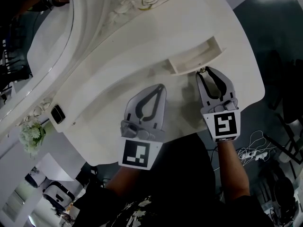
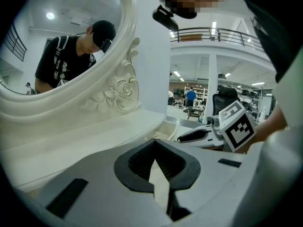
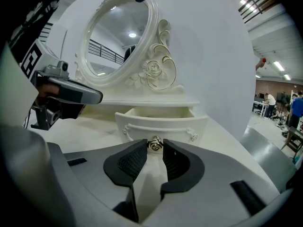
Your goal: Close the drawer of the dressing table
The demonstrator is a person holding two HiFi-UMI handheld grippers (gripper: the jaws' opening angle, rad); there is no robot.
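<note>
The white dressing table (image 1: 142, 46) has a small drawer (image 1: 196, 56) pulled out at its front, also seen in the right gripper view as the drawer (image 3: 161, 122). A metal knob (image 3: 155, 144) sits in the middle of the drawer front. My right gripper (image 1: 204, 72) reaches it from the front, and in its own view the right gripper (image 3: 155, 148) has both pads against the knob's sides. My left gripper (image 1: 163, 86) hovers over the tabletop to the left of the drawer; the left gripper (image 2: 155, 143) is shut with nothing in it.
An oval mirror (image 3: 118, 37) in a carved frame rises behind the drawer. White flowers (image 1: 32, 136) and a small black object (image 1: 57, 113) sit at the table's left end. Cables (image 1: 253, 150) lie on the floor to the right.
</note>
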